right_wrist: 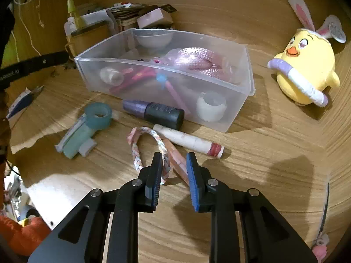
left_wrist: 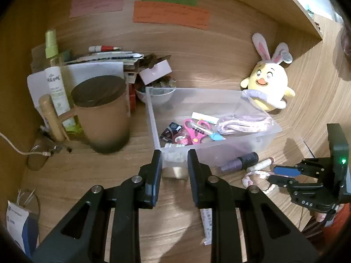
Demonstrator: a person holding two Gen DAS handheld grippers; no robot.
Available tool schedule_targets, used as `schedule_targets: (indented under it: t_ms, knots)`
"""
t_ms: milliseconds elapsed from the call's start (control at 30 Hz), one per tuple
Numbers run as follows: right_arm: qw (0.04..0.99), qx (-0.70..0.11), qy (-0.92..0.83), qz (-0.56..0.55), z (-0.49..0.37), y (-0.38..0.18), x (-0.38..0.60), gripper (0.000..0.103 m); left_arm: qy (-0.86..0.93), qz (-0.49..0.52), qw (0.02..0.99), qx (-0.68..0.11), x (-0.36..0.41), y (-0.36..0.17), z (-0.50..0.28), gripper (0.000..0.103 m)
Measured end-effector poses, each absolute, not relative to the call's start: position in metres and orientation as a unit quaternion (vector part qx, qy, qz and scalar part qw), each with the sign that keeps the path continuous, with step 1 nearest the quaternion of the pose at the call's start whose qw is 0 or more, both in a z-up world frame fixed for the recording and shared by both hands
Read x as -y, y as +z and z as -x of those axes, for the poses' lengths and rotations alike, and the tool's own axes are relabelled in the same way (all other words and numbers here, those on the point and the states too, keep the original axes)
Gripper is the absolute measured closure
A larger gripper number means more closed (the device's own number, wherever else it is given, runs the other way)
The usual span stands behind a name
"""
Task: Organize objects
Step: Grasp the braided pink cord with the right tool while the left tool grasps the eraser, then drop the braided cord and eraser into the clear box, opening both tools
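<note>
Two grippers (left_wrist: 174,168) (right_wrist: 174,171) hover near clear bin (right_wrist: 241,100)

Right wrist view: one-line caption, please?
Right claw straddles a braided loop in front of a clear bin of craft supplies.

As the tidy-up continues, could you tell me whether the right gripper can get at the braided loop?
Probably yes: the right gripper already straddles the braided loop on the bare wooden desk; nothing covers it.
</note>
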State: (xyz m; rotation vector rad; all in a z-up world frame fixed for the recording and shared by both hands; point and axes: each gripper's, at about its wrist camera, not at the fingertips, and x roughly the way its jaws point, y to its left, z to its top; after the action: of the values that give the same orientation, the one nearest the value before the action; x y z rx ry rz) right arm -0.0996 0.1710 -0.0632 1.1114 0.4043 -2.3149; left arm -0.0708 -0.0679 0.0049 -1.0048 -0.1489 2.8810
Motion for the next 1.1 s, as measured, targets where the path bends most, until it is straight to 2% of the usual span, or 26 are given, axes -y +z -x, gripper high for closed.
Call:
schedule_targets:
  t_ms: [100, 233, 467, 900, 1000, 1100]
  knots:
    - [0.270, -0.158, -0.856, -0.412, 0.102, -0.067, -0.165, 0.083, 0.943, 0.327, 0.047, 0.045, 0.065, 0.006, 0.073, 0.082]
    - [0.279, -0.162, -0.855, -0.407, 0.103, -0.072, -0.156, 0.090, 0.943, 0.326, 0.048, 0.040, 0.060, 0.008, 0.079, 0.082]
    - [0.280, -0.170, -0.867, -0.376, 0.093, -0.059, -0.152, 0.091, 0.939, 0.335, 0.061, 0.042, 0.064, 0.008, 0.077, 0.082]
    - [0.331, -0.165, -0.840, -0.397, 0.087, -0.055, -0.125, 0.090, 0.894, 0.443, 0.064, 0.010, 0.066, -0.056, 0.056, 0.082]
    - [0.325, -0.177, -0.834, -0.410, 0.087, -0.063, -0.111, 0.089, 0.893, 0.444, 0.068, 0.007, 0.065, -0.059, 0.055, 0.073]
    - [0.313, -0.180, -0.826, -0.432, 0.097, -0.072, -0.103, 0.087, 0.891, 0.448, 0.068, 0.012, 0.065, -0.062, 0.058, 0.073]
